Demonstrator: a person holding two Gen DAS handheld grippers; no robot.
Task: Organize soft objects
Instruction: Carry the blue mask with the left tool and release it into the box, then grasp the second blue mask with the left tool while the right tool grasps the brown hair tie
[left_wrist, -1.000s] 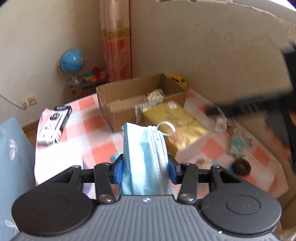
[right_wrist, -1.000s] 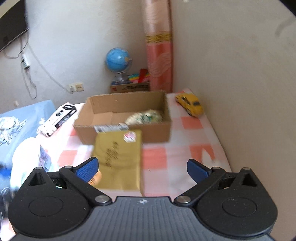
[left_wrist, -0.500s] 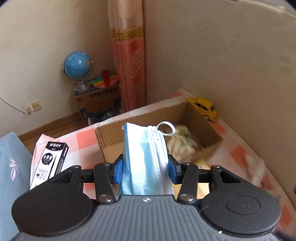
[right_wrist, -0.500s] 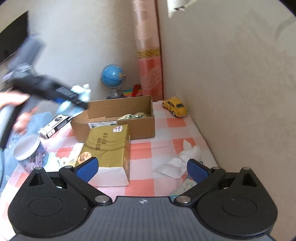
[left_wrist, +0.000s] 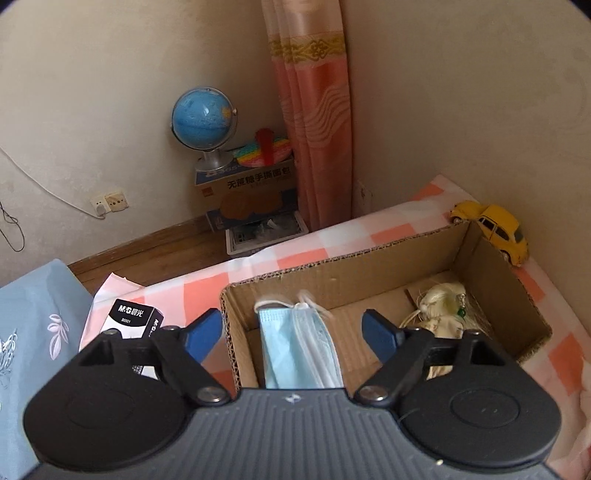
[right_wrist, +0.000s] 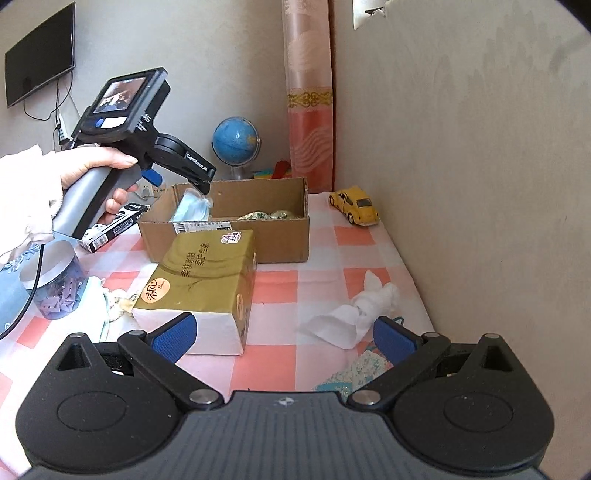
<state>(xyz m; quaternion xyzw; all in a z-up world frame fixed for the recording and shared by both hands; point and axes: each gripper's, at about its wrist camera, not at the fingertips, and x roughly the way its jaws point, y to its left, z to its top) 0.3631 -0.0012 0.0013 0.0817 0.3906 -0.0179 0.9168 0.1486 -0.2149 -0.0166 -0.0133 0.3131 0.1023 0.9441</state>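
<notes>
Two soft items now sit in the cardboard box (left_wrist: 491, 291): the blue face mask (left_wrist: 295, 347) at its left end, a pale plush bundle (left_wrist: 443, 310) at its right. Left hand-held gripper (left_wrist: 291, 328) hangs above, jaws wide, empty; half a second ago it clamped that mask. Right hand-held gripper (right_wrist: 284, 334), also wide, faces the tissue pack (right_wrist: 207, 273) and crumpled white cloth (right_wrist: 362, 310), both waiting on the checked bed.

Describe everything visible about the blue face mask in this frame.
The face mask is a light blue pleated disposable one with white ear loops, soft and folded lengthwise. It stands on edge in the left end of the cardboard box, between the spread fingers of the open left gripper, which do not touch it. The right wrist view shows it crumpled against the box wall.
</notes>
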